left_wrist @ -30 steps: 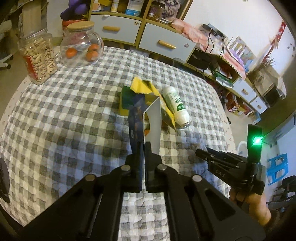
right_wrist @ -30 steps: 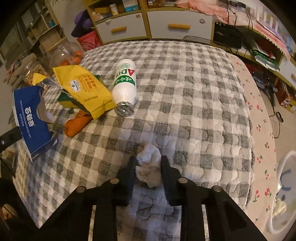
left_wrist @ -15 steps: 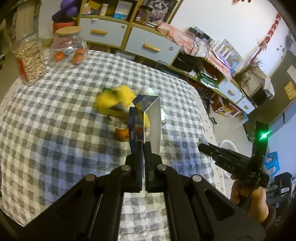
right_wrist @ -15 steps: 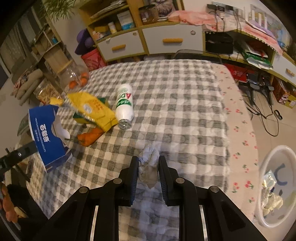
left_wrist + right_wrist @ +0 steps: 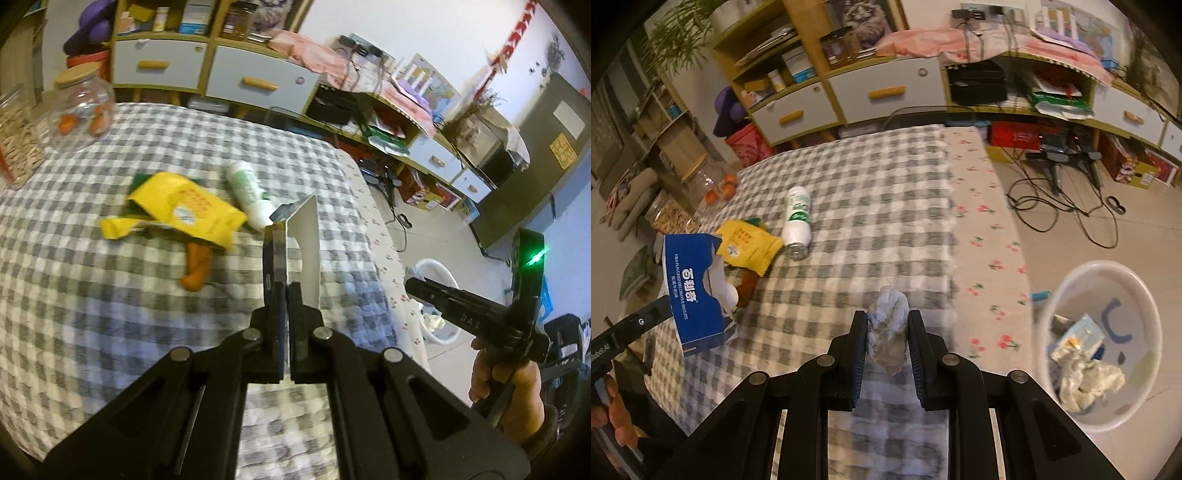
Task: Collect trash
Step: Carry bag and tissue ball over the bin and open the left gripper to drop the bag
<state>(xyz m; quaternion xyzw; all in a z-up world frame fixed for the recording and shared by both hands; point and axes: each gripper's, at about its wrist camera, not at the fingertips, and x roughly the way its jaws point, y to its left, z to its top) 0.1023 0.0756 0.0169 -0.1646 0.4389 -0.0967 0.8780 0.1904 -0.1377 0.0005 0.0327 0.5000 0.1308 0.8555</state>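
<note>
Above the quilted grey-and-white checked tablecloth [image 5: 886, 177], the right gripper [image 5: 886, 332] is pinching a crumpled, soft white tissue wad [image 5: 888, 332] between its black jaws. The left gripper [image 5: 284, 317] is clamping tight on the thin wall of a torn blue cardboard carton [image 5: 692, 291], which is showing only its edge and pale inner flap in the left wrist view. Part of an orange wrapper [image 5: 195, 266] is lying hidden under a glossy yellow foil snack bag [image 5: 184, 205], with a smooth white-and-green plastic bottle [image 5: 797, 221] lying on its side just right of it. On the floor at the right, a round white plastic bin [image 5: 1108, 354] is holding crumpled paper. At the far left, two glass jars [image 5: 83, 107] are blurred. A hand [image 5: 509, 387] is gripping the right gripper's handle.
</note>
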